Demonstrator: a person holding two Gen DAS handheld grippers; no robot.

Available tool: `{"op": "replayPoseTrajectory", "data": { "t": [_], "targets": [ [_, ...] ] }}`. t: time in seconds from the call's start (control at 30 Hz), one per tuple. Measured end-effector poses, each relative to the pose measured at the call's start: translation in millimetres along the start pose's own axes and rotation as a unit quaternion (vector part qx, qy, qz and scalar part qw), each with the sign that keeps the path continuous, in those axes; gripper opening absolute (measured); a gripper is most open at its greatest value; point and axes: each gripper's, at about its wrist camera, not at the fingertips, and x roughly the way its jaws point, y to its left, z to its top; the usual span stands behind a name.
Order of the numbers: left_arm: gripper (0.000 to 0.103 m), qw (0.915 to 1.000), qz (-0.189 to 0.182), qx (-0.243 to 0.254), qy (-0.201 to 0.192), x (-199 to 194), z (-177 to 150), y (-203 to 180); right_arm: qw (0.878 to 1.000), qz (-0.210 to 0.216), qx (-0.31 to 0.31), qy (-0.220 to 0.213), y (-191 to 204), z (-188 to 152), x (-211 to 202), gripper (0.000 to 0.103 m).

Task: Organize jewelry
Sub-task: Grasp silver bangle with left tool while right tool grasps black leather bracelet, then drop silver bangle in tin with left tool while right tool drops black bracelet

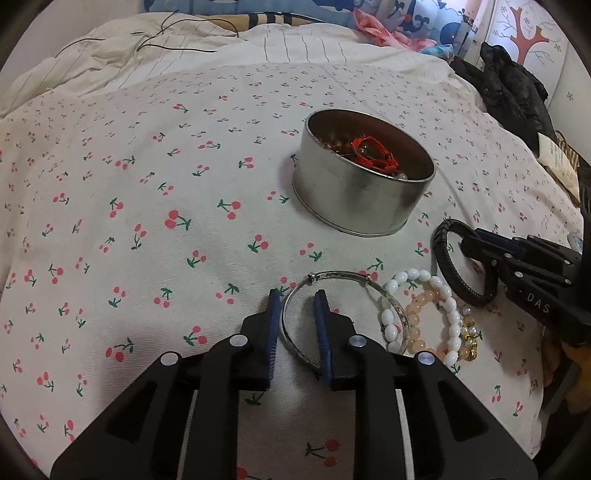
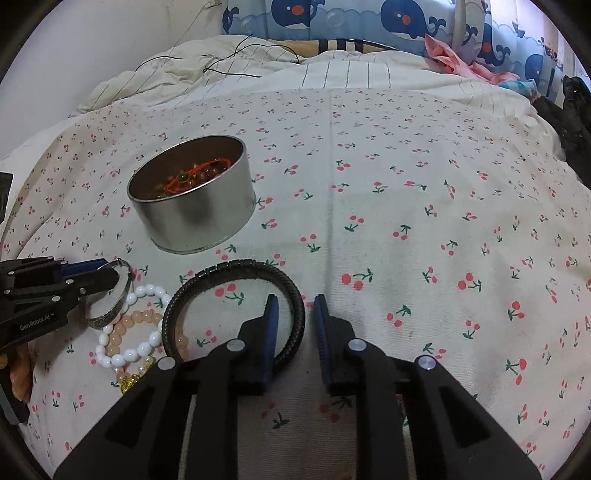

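Note:
On the cherry-print sheet lie a silver bangle (image 1: 338, 273), a black braided bracelet (image 2: 229, 266), a white bead bracelet (image 1: 417, 275) and a peach bead bracelet (image 1: 417, 321) with a gold charm (image 1: 467, 347). My left gripper (image 1: 297, 293) straddles the bangle's left rim, one finger inside the ring; the pads stand apart from the metal, so it is open. My right gripper (image 2: 295, 297) straddles the black bracelet's right rim the same way, pads off it, open. A round metal tin (image 1: 354, 206) beyond holds a red cord bracelet (image 1: 369, 151) and some beads.
A rumpled cream duvet (image 1: 177, 48) with a thin black cord lies at the far side, whale-print pillows (image 2: 369, 22) behind it. A black jacket (image 1: 513, 92) is heaped at the bed's right edge. The sheet right of the black bracelet is bare.

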Motion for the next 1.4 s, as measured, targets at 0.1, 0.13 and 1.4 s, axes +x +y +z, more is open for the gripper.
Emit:
{"op": "replayPoseTrajectory", "data": {
  "t": [0.1, 0.13, 1.4],
  "targets": [
    [0.019, 1.0, 0.004, 0.001, 0.0, -1.3, 0.3, -1.4, 1.0, -0.001, -0.005, -0.004, 2.1, -1.1, -1.3, 0.011],
    [0.018, 1.0, 0.006, 0.002, -0.001, -2.1, -0.4, -3.5, 1.0, -0.002, -0.005, -0.007, 2.6, -1.4, -2.1, 0.01],
    [0.005, 0.9943, -0.027, 0.026, -0.1, -80.3, 47.7, -24.1, 0.992, 0.06, 0.073, -0.084, -23.9, 18.7, -49.8, 0.009]
  ]
}}
